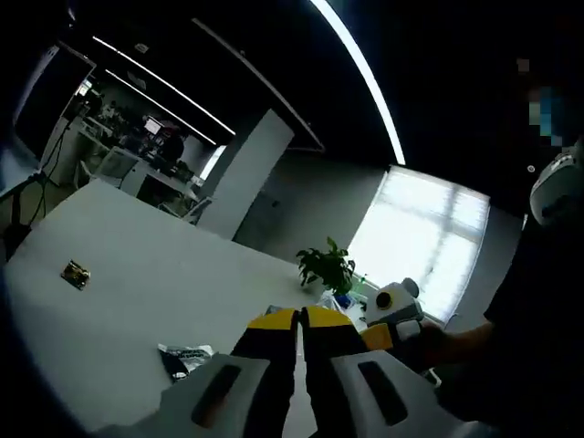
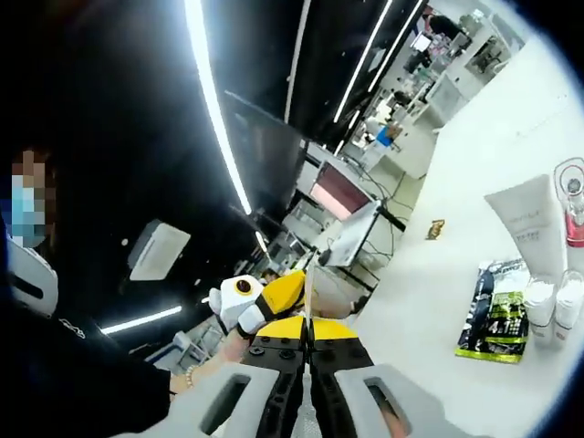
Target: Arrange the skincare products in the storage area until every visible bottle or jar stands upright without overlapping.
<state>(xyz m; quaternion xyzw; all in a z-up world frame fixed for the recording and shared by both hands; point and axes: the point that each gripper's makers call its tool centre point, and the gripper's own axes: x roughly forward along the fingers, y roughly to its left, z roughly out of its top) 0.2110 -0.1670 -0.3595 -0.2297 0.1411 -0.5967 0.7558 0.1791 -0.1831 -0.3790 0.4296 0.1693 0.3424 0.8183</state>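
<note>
In the right gripper view the skincare products stand at the right edge of the white table (image 2: 429,301): a tall white tube (image 2: 534,224), a pink-capped clear bottle (image 2: 573,205) and two small white bottles (image 2: 539,306). A green and black packet (image 2: 497,315) lies flat beside them. My right gripper (image 2: 308,324) is shut on nothing, well short of the products. My left gripper (image 1: 298,315) is also shut and empty, held above the table (image 1: 137,274). Each gripper shows in the other's view, the right gripper (image 1: 394,315) and the left gripper (image 2: 260,301).
A small gold wrapper (image 1: 75,274) lies alone on the table, the same wrapper (image 2: 436,228) seen from the other side. A dark packet (image 1: 182,356) lies near my left jaws. A potted plant (image 1: 327,265) stands at the far table edge. A person in dark clothes (image 2: 64,365) stands close.
</note>
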